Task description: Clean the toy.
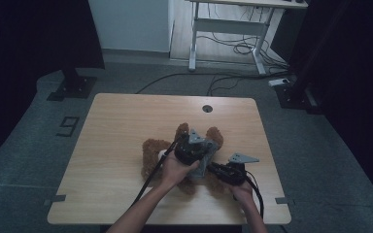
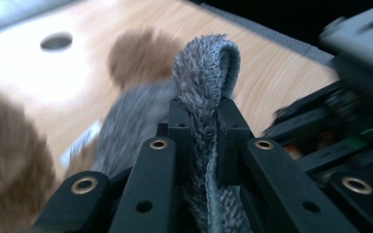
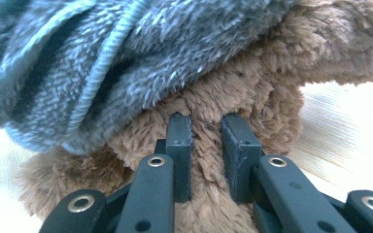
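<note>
A brown teddy bear lies on the wooden table, right of the middle. A grey fleece garment is on its body. My left gripper is above the bear, shut on a fold of that grey fleece, which stands up between its jaws. My right gripper lies low at the bear's near right side. In the right gripper view its jaws are shut on the bear's brown fur, just under the hem of the grey garment. The bear's head is hidden behind my left hand.
A round cable hole sits near the table's far edge. Bare tabletop lies to the left of the bear. On the floor beyond are a white desk frame, loose cables, black stand bases and a taped "9".
</note>
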A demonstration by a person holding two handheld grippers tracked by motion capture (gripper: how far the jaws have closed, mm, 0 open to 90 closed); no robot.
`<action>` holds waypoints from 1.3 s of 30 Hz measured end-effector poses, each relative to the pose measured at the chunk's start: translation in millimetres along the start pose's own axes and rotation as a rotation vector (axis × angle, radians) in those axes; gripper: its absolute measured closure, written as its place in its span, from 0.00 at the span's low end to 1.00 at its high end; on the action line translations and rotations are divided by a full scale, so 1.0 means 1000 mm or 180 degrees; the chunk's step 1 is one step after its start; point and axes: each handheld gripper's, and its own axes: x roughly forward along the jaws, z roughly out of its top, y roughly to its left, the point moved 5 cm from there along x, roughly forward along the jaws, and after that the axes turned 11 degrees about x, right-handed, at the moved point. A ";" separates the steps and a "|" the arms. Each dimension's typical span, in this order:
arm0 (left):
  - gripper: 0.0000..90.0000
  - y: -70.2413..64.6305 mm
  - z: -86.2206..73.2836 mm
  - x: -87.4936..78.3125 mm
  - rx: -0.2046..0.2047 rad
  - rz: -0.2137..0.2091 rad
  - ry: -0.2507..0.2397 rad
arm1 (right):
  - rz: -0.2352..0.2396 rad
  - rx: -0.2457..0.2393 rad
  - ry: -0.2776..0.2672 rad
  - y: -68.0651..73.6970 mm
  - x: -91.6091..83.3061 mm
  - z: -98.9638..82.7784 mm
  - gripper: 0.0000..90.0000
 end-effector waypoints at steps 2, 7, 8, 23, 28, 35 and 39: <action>0.88 0.007 -0.006 -0.004 -0.0108 -0.0015 -0.0043 | 0.0005 0.0001 0.0001 0.000 0.000 0.000 0.83; 0.88 0.024 -0.015 -0.026 -0.0112 0.0168 -0.0017 | 0.0010 0.0024 -0.0009 0.000 0.000 0.000 0.83; 0.88 0.028 -0.018 -0.031 -0.0129 0.0210 -0.0010 | 0.0014 0.0030 -0.0015 0.000 0.000 0.000 0.83; 0.88 0.097 -0.091 -0.099 -0.0580 0.0611 0.0025 | 0.0023 0.0050 -0.0022 -0.001 0.000 -0.001 0.83; 0.88 0.109 -0.125 -0.106 -0.0760 0.0696 0.0096 | 0.0021 0.0055 -0.0025 0.000 0.001 -0.001 0.83; 0.89 0.108 -0.165 -0.092 -0.0909 0.0675 0.0328 | 0.0030 0.0076 -0.0022 -0.001 0.001 -0.001 0.83; 0.89 0.107 -0.178 -0.077 -0.1088 0.0513 0.0377 | 0.0007 0.0066 -0.0028 0.000 0.002 -0.001 0.84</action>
